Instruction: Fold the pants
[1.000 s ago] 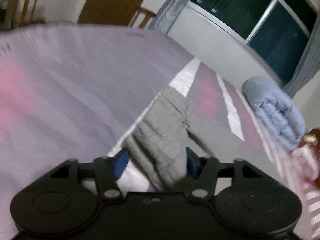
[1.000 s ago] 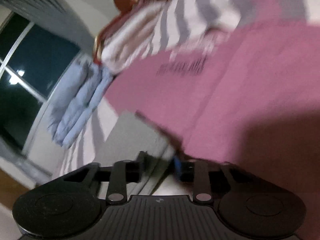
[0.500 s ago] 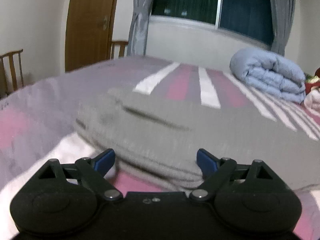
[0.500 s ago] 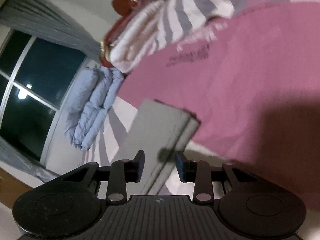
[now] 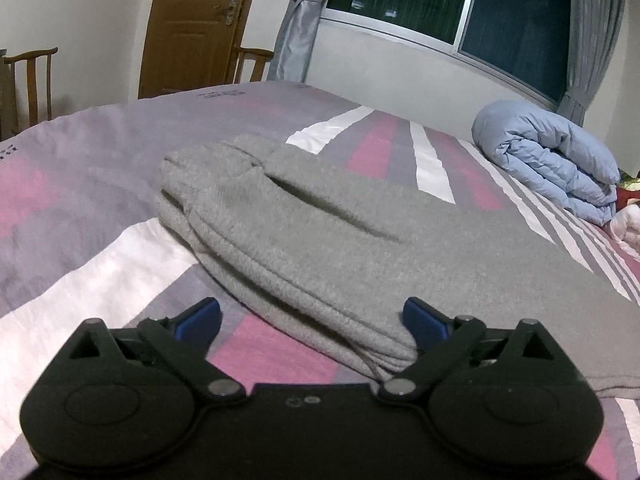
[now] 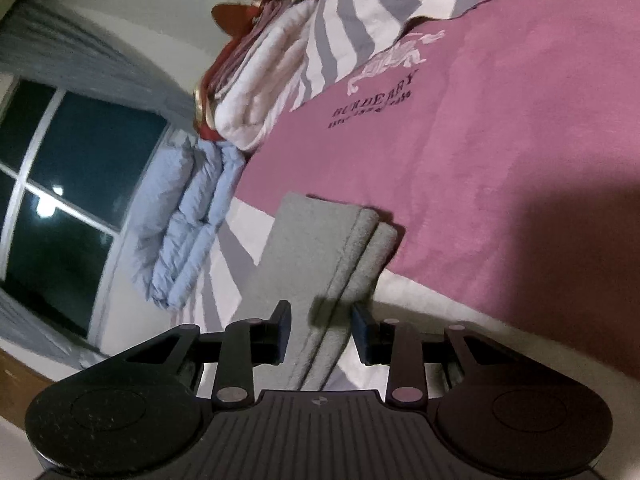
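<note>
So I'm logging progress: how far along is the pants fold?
Done: the grey pants lie folded in layers on the bed. In hand: left gripper is opening off the fold; right gripper straddles the stacked edge, untouched. Left: perhaps another fold.

1 pair of grey pants (image 5: 360,248) is lying folded on 1 striped bedspread (image 5: 100,184), reaching from the centre toward 4 o'clock in the left wrist view. 1 blue rolled quilt (image 5: 552,160) is sitting at 2 o'clock. 2 wooden chairs are standing at 10 and 11 o'clock: 1 (image 5: 30,80) by the wall, 1 (image 5: 252,64) beside 1 brown door (image 5: 196,24). 2 grey curtains are hanging, 1 (image 5: 298,16) at 12 o'clock, 1 (image 5: 596,36) at 1 o'clock, framing 1 dark window (image 5: 452,4).
</note>
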`<state>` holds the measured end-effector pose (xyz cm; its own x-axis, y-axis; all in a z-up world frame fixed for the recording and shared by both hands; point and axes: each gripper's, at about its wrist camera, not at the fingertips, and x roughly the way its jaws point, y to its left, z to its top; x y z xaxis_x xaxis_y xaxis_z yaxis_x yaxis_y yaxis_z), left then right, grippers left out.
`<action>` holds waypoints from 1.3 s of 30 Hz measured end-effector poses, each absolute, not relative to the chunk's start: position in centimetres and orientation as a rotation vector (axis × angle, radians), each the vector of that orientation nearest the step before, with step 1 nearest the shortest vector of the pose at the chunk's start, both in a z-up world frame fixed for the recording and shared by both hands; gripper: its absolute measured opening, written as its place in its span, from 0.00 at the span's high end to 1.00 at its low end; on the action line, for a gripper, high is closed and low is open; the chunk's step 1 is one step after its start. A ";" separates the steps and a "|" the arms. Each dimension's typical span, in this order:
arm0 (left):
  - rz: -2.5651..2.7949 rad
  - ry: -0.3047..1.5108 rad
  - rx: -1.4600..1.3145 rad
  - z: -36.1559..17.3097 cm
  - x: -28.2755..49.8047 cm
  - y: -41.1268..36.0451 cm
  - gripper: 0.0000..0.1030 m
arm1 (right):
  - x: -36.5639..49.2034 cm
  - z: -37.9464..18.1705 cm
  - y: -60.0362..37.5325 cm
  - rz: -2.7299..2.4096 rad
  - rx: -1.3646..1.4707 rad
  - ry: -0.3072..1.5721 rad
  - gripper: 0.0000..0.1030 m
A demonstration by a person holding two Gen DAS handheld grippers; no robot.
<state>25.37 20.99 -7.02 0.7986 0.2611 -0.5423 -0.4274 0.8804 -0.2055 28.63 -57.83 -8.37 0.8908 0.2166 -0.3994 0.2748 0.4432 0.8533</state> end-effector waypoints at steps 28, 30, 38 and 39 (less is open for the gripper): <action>0.386 0.517 -0.320 -6.9 25.2 20.7 0.09 | 30.4 -9.4 -56.3 -0.061 1.016 0.554 0.96; 0.386 0.516 -0.324 -6.9 25.1 20.8 0.09 | 30.1 -10.1 -56.7 -0.068 1.080 0.539 0.96; 0.391 0.507 -0.299 -6.3 24.8 20.2 0.10 | 26.3 -8.1 -52.7 0.076 1.066 0.551 0.92; 0.387 0.509 -0.296 -6.2 24.6 20.0 0.10 | 26.3 -8.1 -51.6 0.107 1.081 0.573 0.89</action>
<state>24.64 20.00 -6.17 0.8038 0.2836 -0.5230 -0.4281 0.8862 -0.1774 26.32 -51.59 -8.14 0.8505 0.3543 -0.3888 0.1909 0.4809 0.8558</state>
